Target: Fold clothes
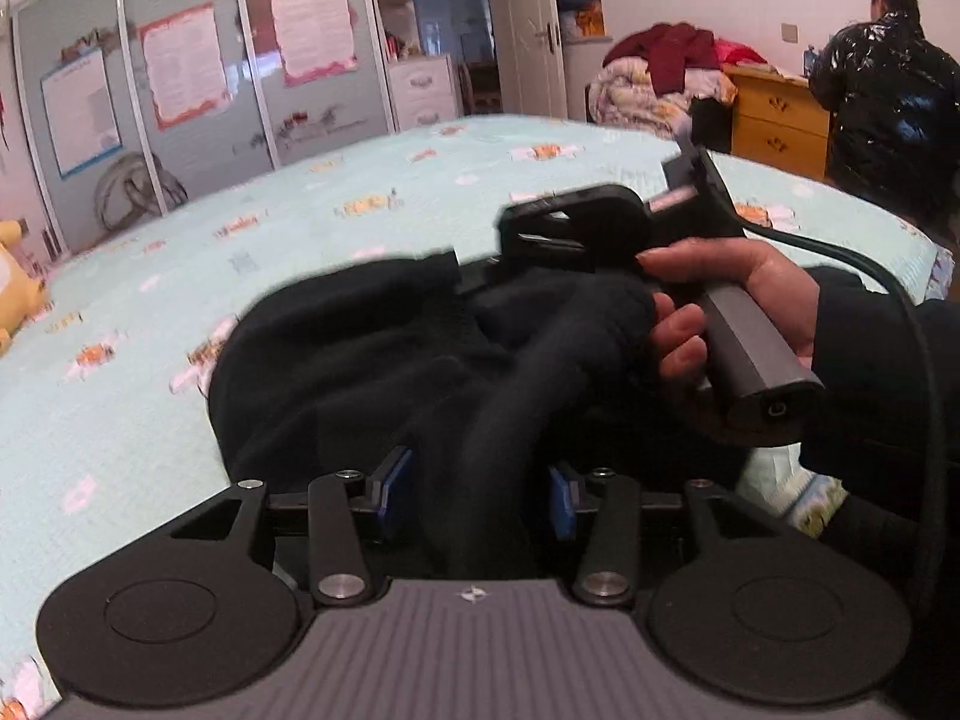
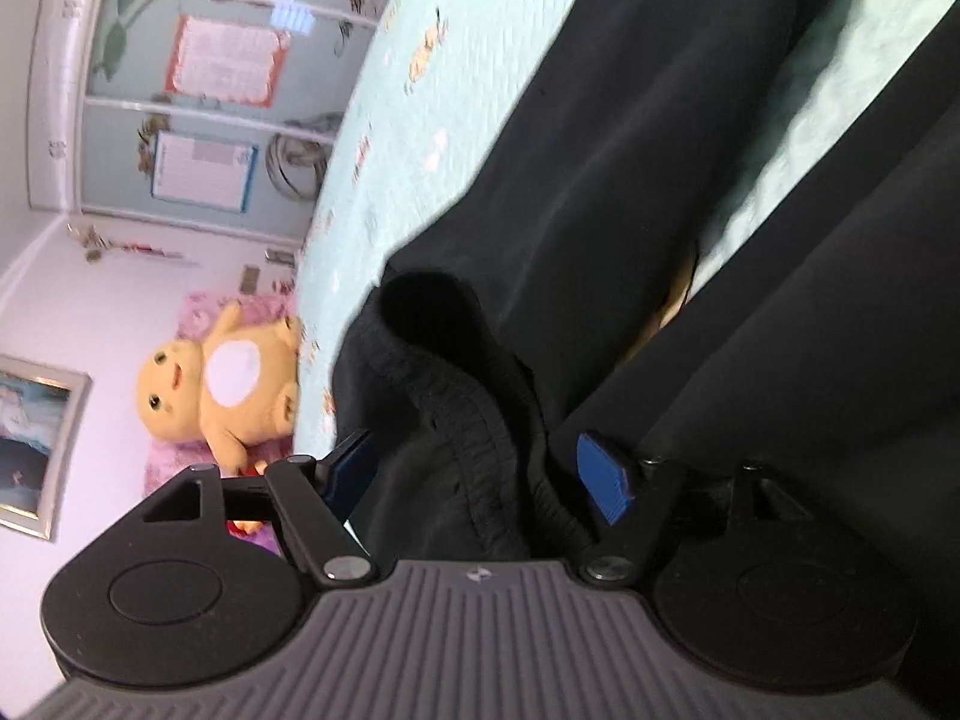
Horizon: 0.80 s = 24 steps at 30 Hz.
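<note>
A black garment [image 1: 360, 372] lies bunched on a mint-green quilted bed [image 1: 300, 222]. In the left wrist view my left gripper [image 1: 478, 495] has its blue pads apart, and a thick fold of the black cloth runs between them. In the right wrist view the camera is rolled sideways. There my right gripper [image 2: 477, 474] stands wide, with the garment's ribbed elastic waistband [image 2: 474, 420] lying loosely between its pads. Two long black panels [image 2: 600, 150] stretch away over the bed. A hand [image 1: 720, 300] holds the right gripper's grey handle just above the cloth.
A yellow plush toy [image 2: 222, 384] sits at the bed's far end by the wall. A person in a glossy black jacket [image 1: 882, 90] stands at a wooden dresser [image 1: 774, 114] beyond the bed. A heap of clothes and bedding [image 1: 654, 72] lies near the door. Sliding wardrobe doors [image 1: 180, 90] line the far side.
</note>
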Each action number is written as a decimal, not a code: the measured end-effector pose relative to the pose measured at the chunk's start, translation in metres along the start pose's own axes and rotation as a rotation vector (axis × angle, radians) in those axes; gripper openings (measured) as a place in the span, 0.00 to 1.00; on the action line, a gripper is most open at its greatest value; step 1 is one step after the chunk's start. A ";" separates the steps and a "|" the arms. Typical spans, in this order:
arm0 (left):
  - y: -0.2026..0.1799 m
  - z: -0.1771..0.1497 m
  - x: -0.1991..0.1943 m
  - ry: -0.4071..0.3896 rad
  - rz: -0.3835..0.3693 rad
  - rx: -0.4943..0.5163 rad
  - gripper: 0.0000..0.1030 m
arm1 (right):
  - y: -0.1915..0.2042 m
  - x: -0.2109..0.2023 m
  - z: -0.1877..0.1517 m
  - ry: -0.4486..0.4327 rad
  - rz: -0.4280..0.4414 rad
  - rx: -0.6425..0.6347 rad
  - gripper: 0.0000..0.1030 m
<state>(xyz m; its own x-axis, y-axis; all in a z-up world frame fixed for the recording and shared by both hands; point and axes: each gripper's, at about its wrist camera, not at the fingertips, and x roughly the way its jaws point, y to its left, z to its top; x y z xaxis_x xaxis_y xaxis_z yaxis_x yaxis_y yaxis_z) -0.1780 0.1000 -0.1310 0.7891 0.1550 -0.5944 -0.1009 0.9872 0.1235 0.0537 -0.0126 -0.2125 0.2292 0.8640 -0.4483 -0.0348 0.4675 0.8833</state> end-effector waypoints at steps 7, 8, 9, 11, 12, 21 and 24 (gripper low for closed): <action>-0.005 -0.038 0.026 0.136 -0.017 -0.011 0.53 | -0.029 -0.031 -0.050 0.001 0.056 -0.122 0.69; -0.006 -0.045 0.031 0.154 -0.014 -0.010 0.55 | -0.033 -0.036 -0.055 -0.005 0.063 -0.143 0.61; -0.009 -0.051 0.035 0.158 -0.002 -0.003 0.58 | -0.037 -0.039 -0.060 -0.014 0.067 -0.173 0.50; -0.016 -0.062 0.039 0.133 0.031 0.030 0.62 | -0.043 -0.046 -0.071 -0.032 0.074 -0.232 0.38; -0.020 -0.066 0.039 0.113 0.050 0.051 0.64 | -0.046 -0.050 -0.076 -0.041 0.078 -0.262 0.36; 0.000 -0.086 0.035 0.048 0.061 -0.099 0.76 | -0.023 -0.066 -0.111 -0.127 -0.126 -0.566 0.36; -0.002 -0.088 0.032 0.040 0.069 -0.098 0.77 | -0.006 -0.081 -0.127 -0.149 -0.237 -0.655 0.38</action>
<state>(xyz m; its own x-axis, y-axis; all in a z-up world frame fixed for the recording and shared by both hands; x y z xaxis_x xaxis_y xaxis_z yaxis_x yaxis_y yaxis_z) -0.2059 0.1064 -0.2201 0.7534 0.2219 -0.6190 -0.2144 0.9728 0.0877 -0.0882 -0.0612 -0.1990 0.4324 0.7120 -0.5532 -0.5343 0.6966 0.4789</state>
